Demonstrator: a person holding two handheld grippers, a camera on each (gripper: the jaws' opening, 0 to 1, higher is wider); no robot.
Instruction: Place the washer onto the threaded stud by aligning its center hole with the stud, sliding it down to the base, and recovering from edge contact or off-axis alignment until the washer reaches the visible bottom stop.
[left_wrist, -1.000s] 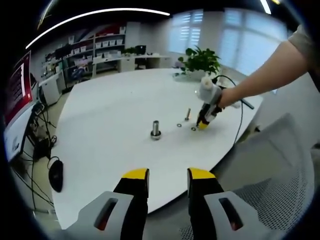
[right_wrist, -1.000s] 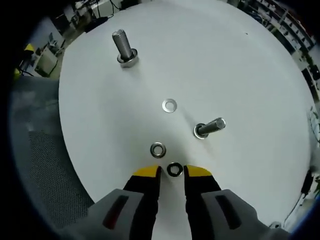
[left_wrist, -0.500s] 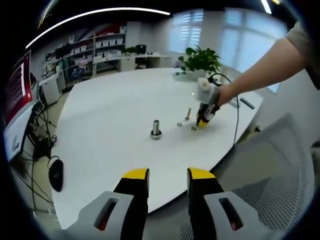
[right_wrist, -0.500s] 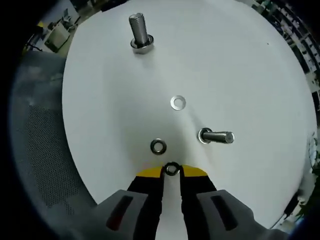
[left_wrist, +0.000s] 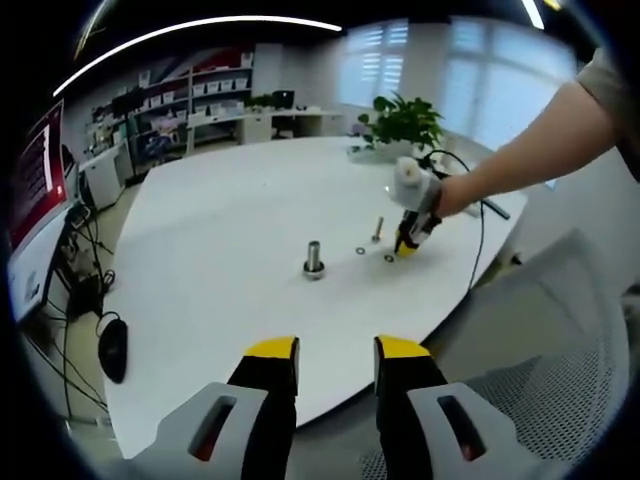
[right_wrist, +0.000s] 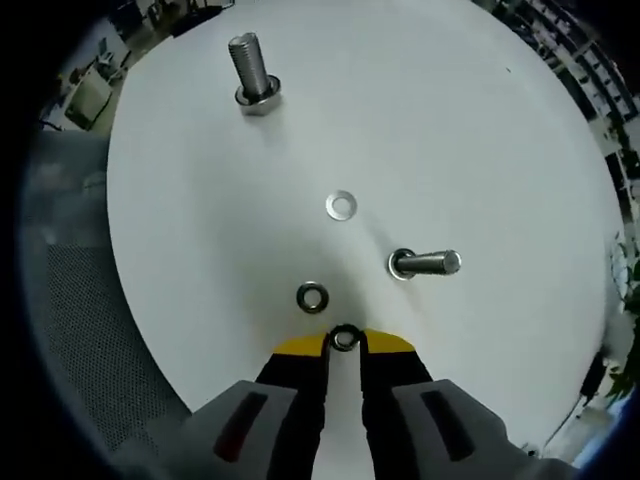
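you are pinching the dark washer (right_wrist: 345, 338) between the yellow tips of the right gripper (right_wrist: 345, 342), and the jaws are closing on its edges while it is lying flat on the white tabletop (right_wrist: 480, 150). before you are lifting, make sure both tips are biting opposite sides of the rim, so the ring is not tipping or flicking out. keep it level as it is rising, since a tilted washer will likely be catching on the threads. a second dark washer (right_wrist: 312, 297) is sitting just beside your grip, and a pale washer (right_wrist: 341, 206) is lying further out, so lift straight up and avoid nudging them.

two threaded studs are standing on their heads: a smaller stud (right_wrist: 424, 263) near your grip and a larger stud (right_wrist: 250, 76) well apart. judging by size, the near one looks the likelier target, though i cannot tell for sure.

your right arm (left_wrist: 520, 150) is reaching out across the tabletop, with the right gripper angling steeply down at the washers. the left gripper (left_wrist: 335, 350) is hovering off the near edge, well back from the work, its jaws standing apart and gripping nothing.
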